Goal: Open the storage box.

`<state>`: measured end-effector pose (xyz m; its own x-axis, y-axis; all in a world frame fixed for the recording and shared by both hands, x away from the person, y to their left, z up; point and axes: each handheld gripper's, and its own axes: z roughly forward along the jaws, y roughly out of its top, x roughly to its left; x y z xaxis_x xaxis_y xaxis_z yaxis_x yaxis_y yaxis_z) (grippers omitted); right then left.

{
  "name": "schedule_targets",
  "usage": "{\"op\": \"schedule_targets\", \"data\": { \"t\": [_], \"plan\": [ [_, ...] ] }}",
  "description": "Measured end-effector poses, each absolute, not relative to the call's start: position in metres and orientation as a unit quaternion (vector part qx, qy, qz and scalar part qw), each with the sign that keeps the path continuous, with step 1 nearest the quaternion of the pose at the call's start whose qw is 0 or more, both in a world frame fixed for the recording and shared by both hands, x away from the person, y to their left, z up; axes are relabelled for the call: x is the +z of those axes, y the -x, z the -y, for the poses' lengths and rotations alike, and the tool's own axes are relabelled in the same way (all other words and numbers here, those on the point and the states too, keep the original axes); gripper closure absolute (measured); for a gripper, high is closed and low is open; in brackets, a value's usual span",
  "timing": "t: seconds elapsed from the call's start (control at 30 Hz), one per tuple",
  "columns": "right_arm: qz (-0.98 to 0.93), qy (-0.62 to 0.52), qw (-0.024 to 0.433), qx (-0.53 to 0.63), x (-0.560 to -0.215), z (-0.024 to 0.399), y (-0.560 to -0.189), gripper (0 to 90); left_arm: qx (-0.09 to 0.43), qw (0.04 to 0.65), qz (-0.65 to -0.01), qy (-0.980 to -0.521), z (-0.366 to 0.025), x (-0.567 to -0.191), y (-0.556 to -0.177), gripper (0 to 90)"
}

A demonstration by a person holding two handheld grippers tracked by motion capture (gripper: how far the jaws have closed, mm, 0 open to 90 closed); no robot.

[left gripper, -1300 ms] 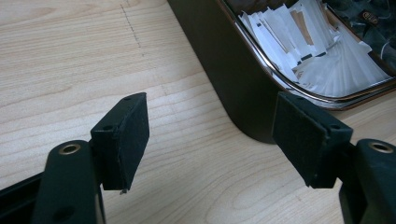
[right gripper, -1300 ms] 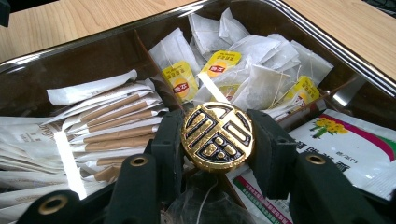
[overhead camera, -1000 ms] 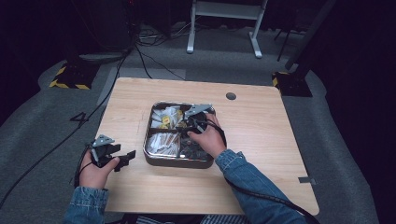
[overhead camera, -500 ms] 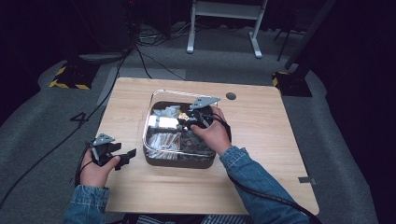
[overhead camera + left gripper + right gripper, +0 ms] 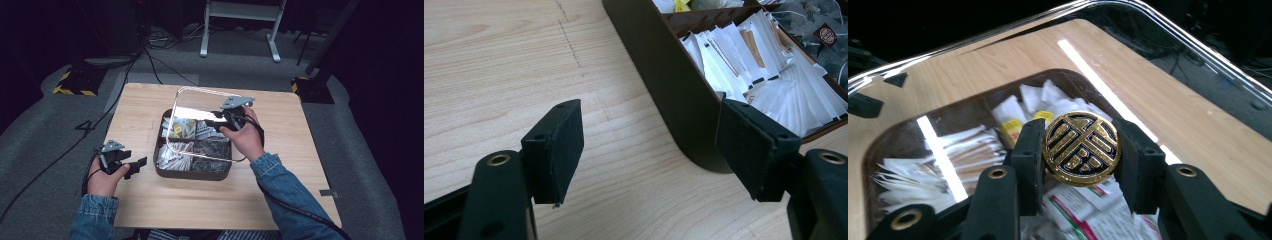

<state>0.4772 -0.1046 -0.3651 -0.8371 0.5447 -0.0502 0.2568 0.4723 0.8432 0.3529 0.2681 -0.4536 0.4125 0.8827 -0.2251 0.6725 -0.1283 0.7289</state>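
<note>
Pale wooden table [image 5: 280, 200], dark compartmented box [image 5: 192, 173] of sachets on it.

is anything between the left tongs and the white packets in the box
Yes. The box's dark side wall stands between the open left tongs and the white packets. The clear lid is raised by the right tongs, so the top is open.

Right hand [image 5: 244, 137] is up over the middle, denim sleeve [image 5: 290, 195] reaching forward, and its black two-finger right gripper [image 5: 1080, 150] has both fingers [image 5: 1030, 160] pressed against a round gold-and-black knob [image 5: 1081, 148]. Left hand [image 5: 102, 176] sits low near the desk's [image 5: 210, 205] edge, its black left gripper [image 5: 649, 145] level, fingers [image 5: 556, 147] spread wide with nothing between them.
</note>
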Motion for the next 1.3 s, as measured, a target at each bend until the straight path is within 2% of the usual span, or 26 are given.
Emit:
{"op": "schedule_targets", "data": {
  "t": [0.53,1.0,1.3],
  "plan": [
    [-0.830,-0.293,0.183,0.439,-0.357,0.178,-0.490,59.5,0.132,0.395,-0.534,-0.736,-0.272,-0.456,-0.352,27.6],
    [-0.826,-0.321,0.197,0.420,-0.355,0.212,-0.498,59.5,0.124,0.391,-0.537,-0.737,-0.274,-0.459,-0.352,28.3],
    [-0.817,-0.345,0.189,0.421,-0.361,0.235,-0.501,59.4,0.119,0.388,-0.536,-0.740,-0.273,-0.459,-0.352,28.2]
  ]
}}
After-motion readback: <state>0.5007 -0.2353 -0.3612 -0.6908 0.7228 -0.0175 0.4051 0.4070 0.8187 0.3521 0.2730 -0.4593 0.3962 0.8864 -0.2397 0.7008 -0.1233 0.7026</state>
